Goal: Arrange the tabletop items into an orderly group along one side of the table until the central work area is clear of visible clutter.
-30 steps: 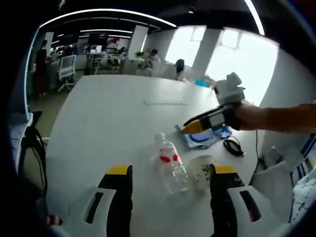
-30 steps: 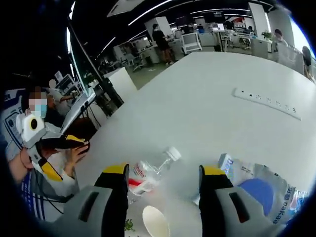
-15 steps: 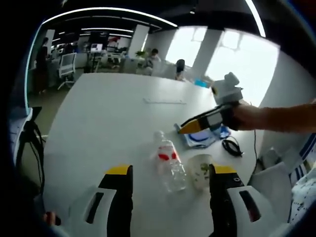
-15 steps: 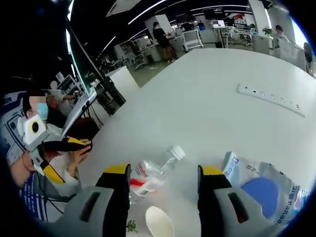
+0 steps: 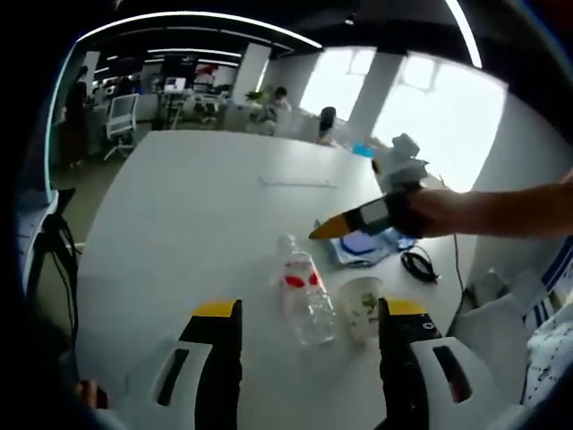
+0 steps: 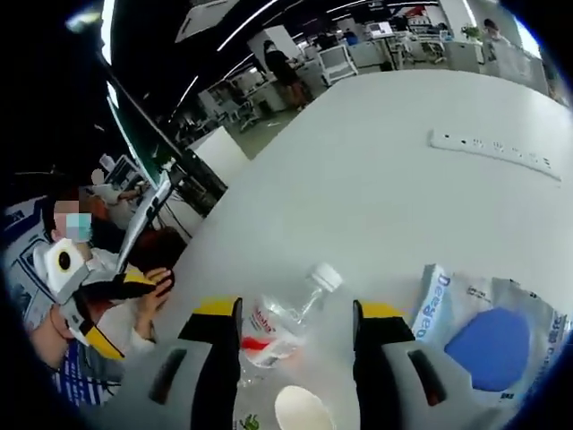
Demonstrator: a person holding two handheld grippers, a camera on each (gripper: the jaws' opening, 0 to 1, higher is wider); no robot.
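Left gripper view: both grippers hang over a white table (image 5: 197,206) with their jaws spread wide and nothing between them.

Taking the clear plastic bottle (image 5: 304,291) as the landmark, it lies on its side near the table's middle, ahead of the left gripper (image 5: 306,315), cap pointing away. A white paper cup (image 5: 363,307) stands just beside it. Beyond the cup lies a blue-printed plastic bag (image 5: 363,246), with the right gripper (image 6: 294,315) above it; a black cable coil (image 5: 421,265) is near the bag. A white power strip (image 6: 497,154) lies well apart, farther across the table.
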